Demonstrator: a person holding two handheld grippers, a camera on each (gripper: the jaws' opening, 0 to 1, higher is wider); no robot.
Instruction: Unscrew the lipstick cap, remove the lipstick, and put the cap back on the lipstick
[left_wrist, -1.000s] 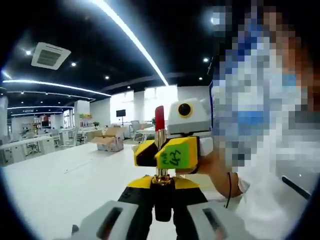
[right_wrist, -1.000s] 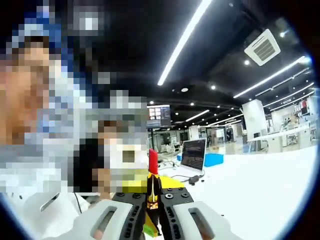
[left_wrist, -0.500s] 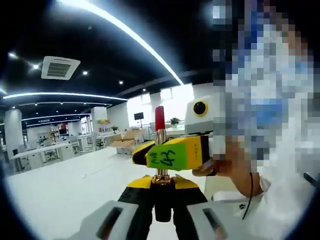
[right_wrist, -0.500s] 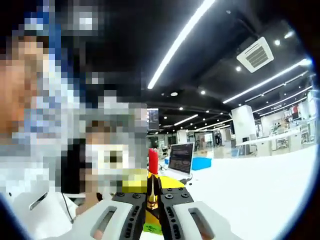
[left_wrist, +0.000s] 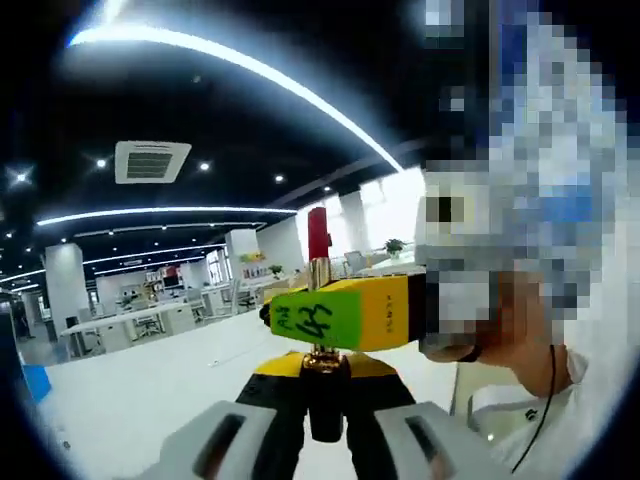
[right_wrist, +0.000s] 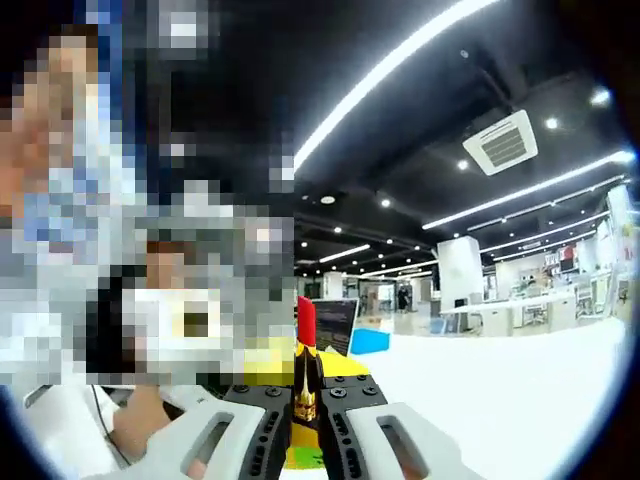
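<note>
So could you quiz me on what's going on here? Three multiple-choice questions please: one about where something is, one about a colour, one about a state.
1. Where is the lipstick?
A. lying on a table
B. held up between the two grippers
C. inside a box

2. What colour is the lipstick's exposed tip?
A. red
B. pink
C. brown

3. Is the lipstick's cap on?
A. yes, fully
B. half on
C. no, the tip is bare

Answers: 1 B, the left gripper clamps its black base and the right gripper grips it higher up. 2 A, both views show a red stick. 3 C, the red tip stands uncovered above the gold collar.
</note>
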